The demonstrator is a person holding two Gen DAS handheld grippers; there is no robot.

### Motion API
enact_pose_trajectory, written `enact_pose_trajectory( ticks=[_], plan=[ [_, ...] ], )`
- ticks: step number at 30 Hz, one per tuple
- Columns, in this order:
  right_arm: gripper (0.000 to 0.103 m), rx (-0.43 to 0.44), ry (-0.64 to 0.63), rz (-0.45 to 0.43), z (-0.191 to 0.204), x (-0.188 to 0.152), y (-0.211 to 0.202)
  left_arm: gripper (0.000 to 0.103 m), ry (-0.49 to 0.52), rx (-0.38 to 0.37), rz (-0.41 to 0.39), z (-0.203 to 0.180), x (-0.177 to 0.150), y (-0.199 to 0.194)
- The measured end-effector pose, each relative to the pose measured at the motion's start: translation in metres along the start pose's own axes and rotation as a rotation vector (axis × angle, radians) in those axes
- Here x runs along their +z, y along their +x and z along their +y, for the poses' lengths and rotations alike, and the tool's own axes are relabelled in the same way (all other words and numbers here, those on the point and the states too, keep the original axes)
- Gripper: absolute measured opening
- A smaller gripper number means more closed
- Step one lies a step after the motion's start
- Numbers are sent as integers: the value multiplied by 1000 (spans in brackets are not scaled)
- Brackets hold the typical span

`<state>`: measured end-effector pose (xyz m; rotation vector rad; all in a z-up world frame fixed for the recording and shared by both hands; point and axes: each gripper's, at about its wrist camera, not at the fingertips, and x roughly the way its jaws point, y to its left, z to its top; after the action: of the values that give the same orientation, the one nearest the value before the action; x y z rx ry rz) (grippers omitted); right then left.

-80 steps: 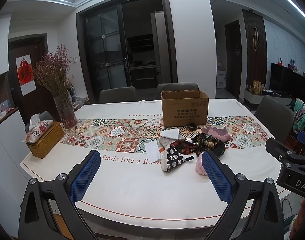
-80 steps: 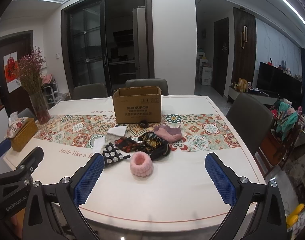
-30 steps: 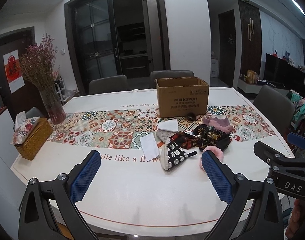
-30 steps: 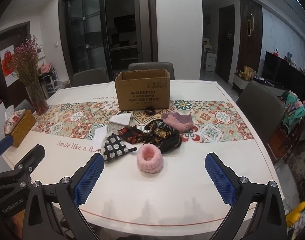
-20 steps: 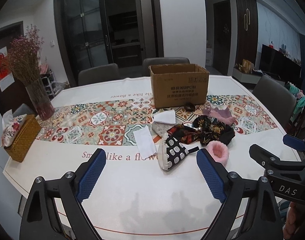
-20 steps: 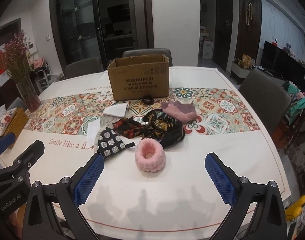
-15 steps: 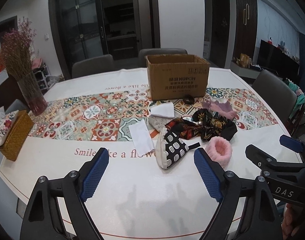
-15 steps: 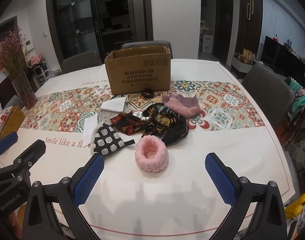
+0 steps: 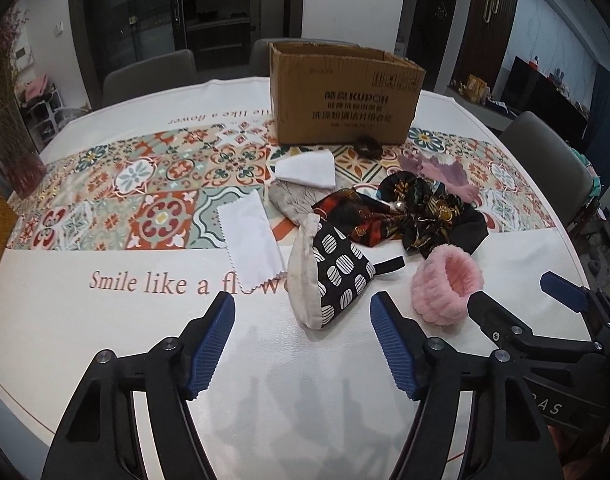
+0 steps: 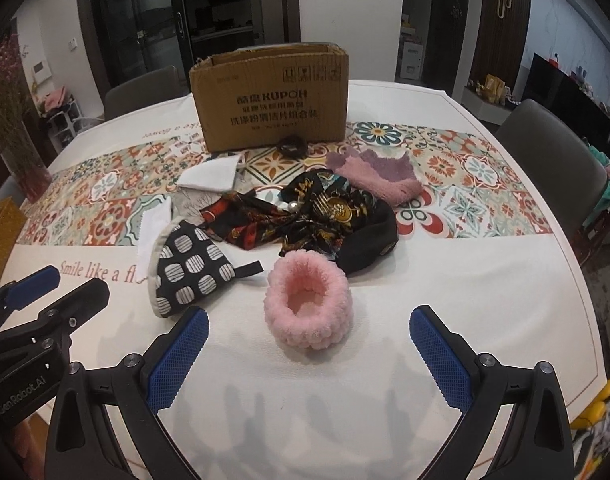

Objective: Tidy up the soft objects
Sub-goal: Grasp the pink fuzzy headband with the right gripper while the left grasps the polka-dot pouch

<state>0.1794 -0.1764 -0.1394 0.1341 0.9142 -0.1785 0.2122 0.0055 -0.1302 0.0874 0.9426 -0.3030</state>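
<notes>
Dim room light fell on a white, smooth-topped bench [image 9: 85, 320] crossed by a band of printed tile patterns. At its far side stood a creased cardboard box [image 10: 271, 98] with open flaps. Before it lay the soft things in a loose heap: a fluffy pink ring-shaped band [image 10: 308, 306] nearest, a glossy dark patterned scarf [image 10: 325, 216] bunched behind it, a black pouch with white ribbed dots [image 9: 333, 272] and a pale fleecy edge, a mauve terry cloth [image 10: 375, 174], and two flat white cloths, one with a pinked edge [image 9: 251, 236] and one folded [image 9: 307, 168]. A small dark ring [image 9: 367, 146], perhaps a hair tie, lay against the box.

Both tools hovered over the near edge of the bench. The left gripper [image 9: 301, 342] had its ribbed blue jaws spread, empty, facing the dotted pouch. The right gripper [image 10: 309, 356] had its jaws spread wider, holding nothing, with the pink band just ahead between them.
</notes>
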Motion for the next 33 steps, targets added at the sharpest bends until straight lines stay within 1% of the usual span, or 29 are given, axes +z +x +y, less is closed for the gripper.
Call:
enact_pose_trajectory(
  ticks=[2,7,10,15,19,21,25,27,31,33],
  plan=[
    [102,-5,2,13,1,0,10,64,-3,-10,17,1,2,12],
    [100,-24,4,49,2,-1,34,60,1,-26,40,2,6,34],
    [98,-38,4,65,4,0,45,56,9,-39,48,3,8,45],
    [92,-59,11,72,7,-1,56,50,8,-65,81,3,9,62],
    [91,-76,-4,74,7,-1,62,45,-5,-70,96,1,8,70],
    [89,-78,-11,74,5,0,64,44,-18,-68,103,0,7,74],
    [84,-47,-34,83,4,0,72,39,-45,-44,102,-2,6,80],
    [76,-33,-50,95,4,-1,77,37,-58,-42,101,-2,6,82],
    [66,3,-58,118,3,-3,85,24,-69,-45,106,-5,5,86],
    [59,26,-63,126,2,-4,86,22,-82,-45,101,-6,4,85]
  ],
)
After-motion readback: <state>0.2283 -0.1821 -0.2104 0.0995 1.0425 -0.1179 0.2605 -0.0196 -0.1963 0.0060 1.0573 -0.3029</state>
